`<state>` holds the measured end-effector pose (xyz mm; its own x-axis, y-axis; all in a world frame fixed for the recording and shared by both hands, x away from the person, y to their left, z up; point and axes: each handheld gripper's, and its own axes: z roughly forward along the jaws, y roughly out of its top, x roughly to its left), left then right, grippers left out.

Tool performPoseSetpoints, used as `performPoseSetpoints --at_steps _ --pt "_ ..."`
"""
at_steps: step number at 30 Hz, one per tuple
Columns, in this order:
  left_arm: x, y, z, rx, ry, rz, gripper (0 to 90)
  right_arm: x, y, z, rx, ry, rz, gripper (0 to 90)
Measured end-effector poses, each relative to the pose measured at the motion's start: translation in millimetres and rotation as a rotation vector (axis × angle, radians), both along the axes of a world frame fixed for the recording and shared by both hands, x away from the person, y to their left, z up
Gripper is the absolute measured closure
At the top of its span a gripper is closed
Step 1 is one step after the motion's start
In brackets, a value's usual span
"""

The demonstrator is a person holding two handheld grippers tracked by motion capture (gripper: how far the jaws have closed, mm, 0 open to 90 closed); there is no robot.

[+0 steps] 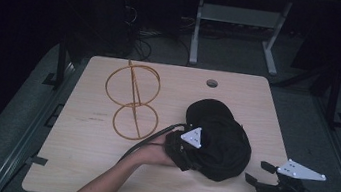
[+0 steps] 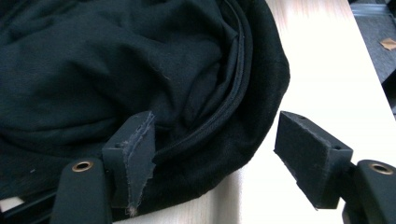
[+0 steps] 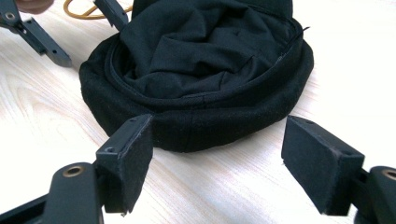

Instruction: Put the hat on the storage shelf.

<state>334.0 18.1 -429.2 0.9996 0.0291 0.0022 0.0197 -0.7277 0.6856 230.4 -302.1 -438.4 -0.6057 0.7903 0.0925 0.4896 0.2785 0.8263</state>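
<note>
Dim lab or workshop space. Light wood table (image 1: 98, 166) with a cable hole (image 1: 212, 83), grey carpet floor; behind it a metal-legged bench (image 1: 238, 30) and loose cables (image 1: 141, 41).

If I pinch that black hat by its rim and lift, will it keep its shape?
Probably not. The black hat looks like soft cloth: its lining is crumpled into folds, so the crown would likely sag. The rolled rim seems thicker and should give the jaws a firm bite. It likely won't roll or slide on the table.
</note>
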Motion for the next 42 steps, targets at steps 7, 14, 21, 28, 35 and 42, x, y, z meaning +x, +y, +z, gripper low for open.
performPoseSetpoints --at_steps 7,14,21,28,35,42 --pt "2.7 -9.7 -6.4 0.038 0.014 -0.025 29.7 -0.3 -0.4 -0.4 0.004 0.000 -0.001 24.5" --pt "4.8 -16.8 -15.3 0.070 0.018 -0.048 28.4 -0.5 -0.7 0.0 0.007 0.001 -0.004 24.5" --pt "4.1 -21.6 -20.3 0.117 -0.011 -0.070 32.0 -0.7 -1.3 0.2 0.006 -0.002 -0.006 24.5" --pt "5.2 -27.9 -26.7 0.149 -0.049 -0.071 40.8 -0.9 -1.0 0.9 0.007 -0.009 -0.008 24.6" --pt "9.1 -27.7 -27.0 0.130 -0.015 -0.081 53.4 -1.3 -0.9 1.4 0.001 -0.016 -0.012 24.6" --pt "7.8 -29.2 -24.3 0.135 -0.013 -0.099 63.9 -2.3 -1.5 1.5 0.004 -0.016 -0.023 24.6"
